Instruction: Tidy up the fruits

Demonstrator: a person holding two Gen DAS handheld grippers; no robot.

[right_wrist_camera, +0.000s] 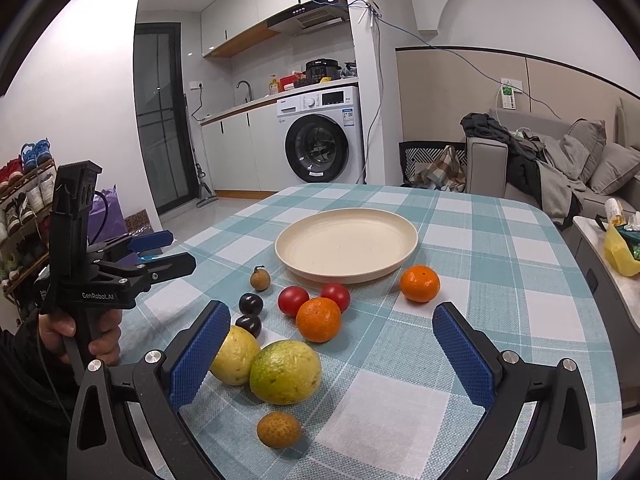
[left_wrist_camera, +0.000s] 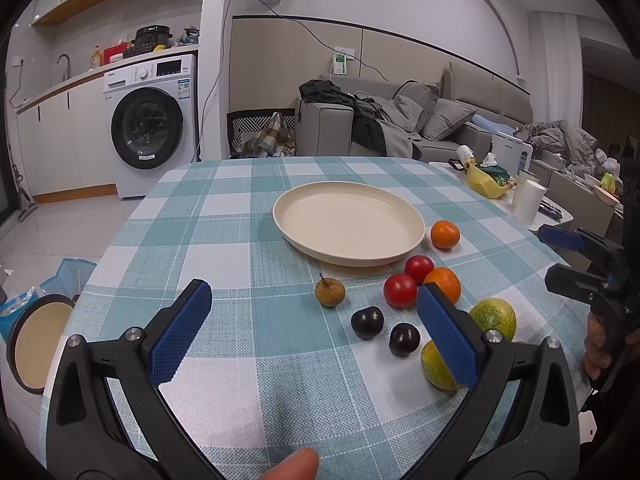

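Observation:
An empty cream plate (left_wrist_camera: 348, 222) (right_wrist_camera: 346, 243) sits on the checked tablecloth. In front of it lie fruits: two oranges (right_wrist_camera: 419, 283) (right_wrist_camera: 319, 319), two red tomatoes (right_wrist_camera: 293, 300) (right_wrist_camera: 336, 295), two dark plums (right_wrist_camera: 251, 303) (right_wrist_camera: 249, 325), a brown longan (right_wrist_camera: 260, 279), two yellow-green passion fruits (right_wrist_camera: 285, 372) (right_wrist_camera: 236, 356) and a small orange-brown fruit (right_wrist_camera: 279, 429). My left gripper (left_wrist_camera: 316, 328) is open and empty above the near table, left of the fruits. My right gripper (right_wrist_camera: 332, 356) is open and empty, with the passion fruits between its fingers' span.
The table edge curves off left and right. A side table with a yellow bag (left_wrist_camera: 486, 184) and white cups (left_wrist_camera: 530, 200) stands to the right. A round bin (left_wrist_camera: 36, 344) sits on the floor to the left. A washing machine (left_wrist_camera: 152, 120) and sofa (left_wrist_camera: 420, 120) are behind.

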